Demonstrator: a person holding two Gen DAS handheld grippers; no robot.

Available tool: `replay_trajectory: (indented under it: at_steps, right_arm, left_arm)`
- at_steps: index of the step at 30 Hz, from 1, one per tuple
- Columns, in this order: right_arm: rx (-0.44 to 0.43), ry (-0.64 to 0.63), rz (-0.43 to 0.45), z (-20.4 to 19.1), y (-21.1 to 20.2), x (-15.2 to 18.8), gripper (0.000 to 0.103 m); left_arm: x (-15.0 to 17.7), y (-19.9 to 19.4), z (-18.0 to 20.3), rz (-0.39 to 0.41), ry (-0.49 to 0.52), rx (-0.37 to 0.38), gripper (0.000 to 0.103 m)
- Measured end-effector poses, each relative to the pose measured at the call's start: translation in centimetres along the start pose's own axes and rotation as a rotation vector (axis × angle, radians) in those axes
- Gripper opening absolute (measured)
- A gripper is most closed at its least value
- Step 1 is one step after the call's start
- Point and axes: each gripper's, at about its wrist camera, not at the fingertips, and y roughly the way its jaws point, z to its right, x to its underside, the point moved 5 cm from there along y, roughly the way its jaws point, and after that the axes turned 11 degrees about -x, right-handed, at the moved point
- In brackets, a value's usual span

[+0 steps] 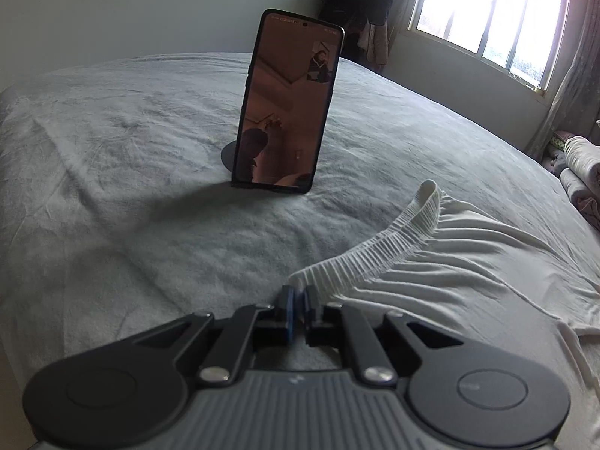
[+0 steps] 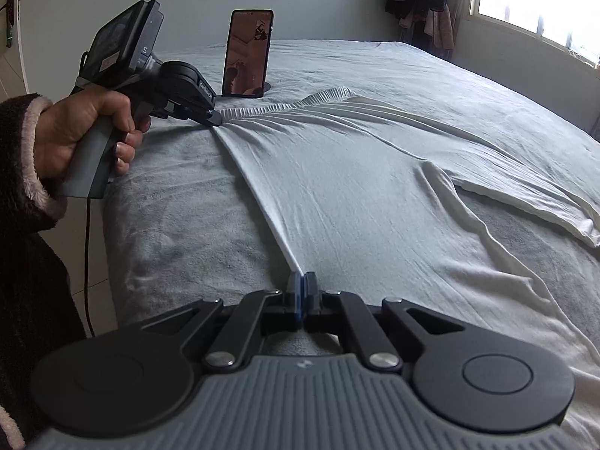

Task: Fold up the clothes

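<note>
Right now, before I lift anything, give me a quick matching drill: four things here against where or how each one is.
Things:
1. left gripper
2. right gripper
3. phone
4. white pants

States:
A. upright on a stand
B. spread flat on the grey bed
C. shut on the ribbed waistband end
D. shut on the plain side edge

Pairs: 1-C, 2-D, 3-A, 4-B

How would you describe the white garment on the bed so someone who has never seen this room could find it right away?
Start at the wide bed under its grey cover, with a phone propped upright at its far side. Just this side of the phone, the white garment lies spread flat. It is the only white cloth on the grey, with a ribbed waistband, and the left gripper and right gripper pinch one edge.
</note>
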Motion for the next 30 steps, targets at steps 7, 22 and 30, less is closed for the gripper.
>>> replay_trajectory:
  at_steps: [7,22,30]
  right_arm:
    - [0.028,0.008,0.025,0.4,-2.0,0.4,0.041]
    - [0.244,0.141,0.012,6.4,-10.1,7.7,0.042]
    - [0.361,0.178,-0.002,8.9,-14.2,11.4,0.041]
  left_arm:
    - [-0.1,-1.7,-0.2,0.007,0.003,0.022,0.036]
    - [5.3,-9.2,8.5,0.052,0.260,0.332,0.041]
    - [11.6,-15.8,16.0,0.134,0.516,0.614,0.042]
